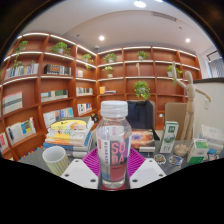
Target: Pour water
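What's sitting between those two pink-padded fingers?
A clear bottle with a white cap and pink label stands between the gripper's fingers in the gripper view; whether they press it is unclear.

The single gripper-mounted camera sits low over the table, looking forward along its fingers (112,163) with a water bottle (113,132) very near ahead and wooden bookshelves (60,70) far across the room.

— What sort of place is this?
— It looks like a library or reading room. Tall wooden shelves (60,75) line the walls, filled with books (55,70), and potted plants (142,90) sit among them.
— Anything else?
— Ceiling lights (101,39) glow overhead, and a table (35,158) holds stacked picture books (68,130) and small boxes (170,135).
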Demonstrator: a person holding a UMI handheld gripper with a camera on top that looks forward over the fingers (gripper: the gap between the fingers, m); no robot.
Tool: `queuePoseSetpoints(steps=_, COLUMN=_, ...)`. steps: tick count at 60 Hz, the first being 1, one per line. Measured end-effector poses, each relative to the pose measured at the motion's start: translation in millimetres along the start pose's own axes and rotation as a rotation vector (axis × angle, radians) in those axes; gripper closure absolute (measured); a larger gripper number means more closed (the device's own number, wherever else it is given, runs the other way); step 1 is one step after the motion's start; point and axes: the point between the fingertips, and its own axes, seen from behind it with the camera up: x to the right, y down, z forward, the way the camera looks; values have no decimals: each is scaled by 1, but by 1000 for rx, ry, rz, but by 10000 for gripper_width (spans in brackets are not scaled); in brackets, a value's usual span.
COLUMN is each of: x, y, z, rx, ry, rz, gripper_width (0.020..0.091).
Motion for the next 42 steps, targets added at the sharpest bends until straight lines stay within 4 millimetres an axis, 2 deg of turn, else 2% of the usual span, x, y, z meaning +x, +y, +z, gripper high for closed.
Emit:
queuePoseSetpoints(steps=9, x=-4, y=30, z=11, rx=-18, ry=-8, rz=0, gripper_width=762)
queuePoseSetpoints(steps=16, x=-5, y=27, z=7, rx=22, ry=1, rz=-41, gripper_width=765)
queuePoseSetpoints(steps=22, x=-4, y=26, z=7, rx=30, ry=21, rz=-50, gripper_width=726)
queuePoseSetpoints(steps=33, x=-1, y=32, z=3, rx=1, ry=37, rz=-45, gripper_width=568)
queuePoseSetpoints(steps=38, x=5, y=41, z=-9, rx=-25, ry=65, rz=-28, gripper_width=437)
queuePoseSetpoints(steps=42, x=3, y=46, z=-27, rx=-32, ry=71, rz=-13, gripper_width=399)
